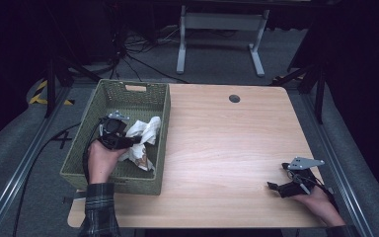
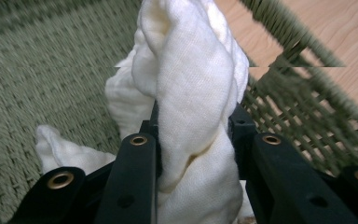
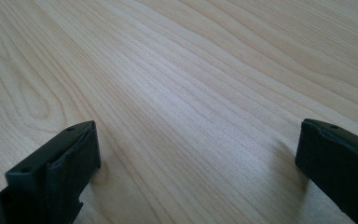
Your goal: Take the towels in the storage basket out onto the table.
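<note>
In the high view, a green woven basket (image 1: 91, 143) is seen at the left end of a wooden table (image 1: 227, 148), and a crumpled white cloth (image 1: 145, 129) lies inside it against the right wall. The left gripper (image 1: 128, 141) is reached into the basket and is closed on a fold of that cloth, while the right gripper (image 1: 275, 187) is rested near the table's right front corner, well apart from the basket. In the left gripper view, the white cloth (image 2: 193, 88) is shown bunched upright between the two black jaws, which are drawn in against it from both sides; the rest of the fabric trails down onto the basket's floor (image 2: 42, 79). The cloth is judged to be light, soft and limp, so it can be expected to sag and drag at its loose ends, and a thick gathered fold near the middle is the soundest place for it to be pinched. In the right gripper view, the jaws are seen spread wide over bare wood (image 3: 182, 93), with nothing held between them.
</note>
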`<state>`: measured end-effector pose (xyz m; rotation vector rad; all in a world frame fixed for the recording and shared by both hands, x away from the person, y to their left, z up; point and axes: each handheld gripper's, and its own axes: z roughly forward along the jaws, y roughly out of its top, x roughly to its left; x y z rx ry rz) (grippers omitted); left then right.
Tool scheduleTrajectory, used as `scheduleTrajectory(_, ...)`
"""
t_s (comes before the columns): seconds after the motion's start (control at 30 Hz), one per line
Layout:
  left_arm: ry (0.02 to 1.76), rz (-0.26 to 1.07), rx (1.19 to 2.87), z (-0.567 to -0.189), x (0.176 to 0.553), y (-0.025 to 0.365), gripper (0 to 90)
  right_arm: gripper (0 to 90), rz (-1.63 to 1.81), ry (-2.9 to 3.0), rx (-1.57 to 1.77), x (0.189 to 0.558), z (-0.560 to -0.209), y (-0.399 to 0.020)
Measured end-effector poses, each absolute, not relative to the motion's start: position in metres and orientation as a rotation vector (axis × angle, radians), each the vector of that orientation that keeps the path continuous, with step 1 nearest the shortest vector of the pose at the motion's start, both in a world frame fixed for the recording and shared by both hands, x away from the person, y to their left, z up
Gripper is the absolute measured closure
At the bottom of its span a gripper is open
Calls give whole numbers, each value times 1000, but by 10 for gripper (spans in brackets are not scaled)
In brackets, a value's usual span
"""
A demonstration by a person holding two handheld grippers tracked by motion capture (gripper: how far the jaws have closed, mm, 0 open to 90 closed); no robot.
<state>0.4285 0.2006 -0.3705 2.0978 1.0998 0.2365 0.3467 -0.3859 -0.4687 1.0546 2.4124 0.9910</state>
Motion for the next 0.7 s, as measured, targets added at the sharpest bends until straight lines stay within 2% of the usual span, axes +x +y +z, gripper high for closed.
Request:
scheduleTrajectory(0.47,1004,308,1882,-333,409,205,725,2,990,2410,1051,347,-469,-386)
scheduleTrajectory(0.7,950,315,1840,-319,402,199,730,2,989,2410,1053,347,-469,-386)
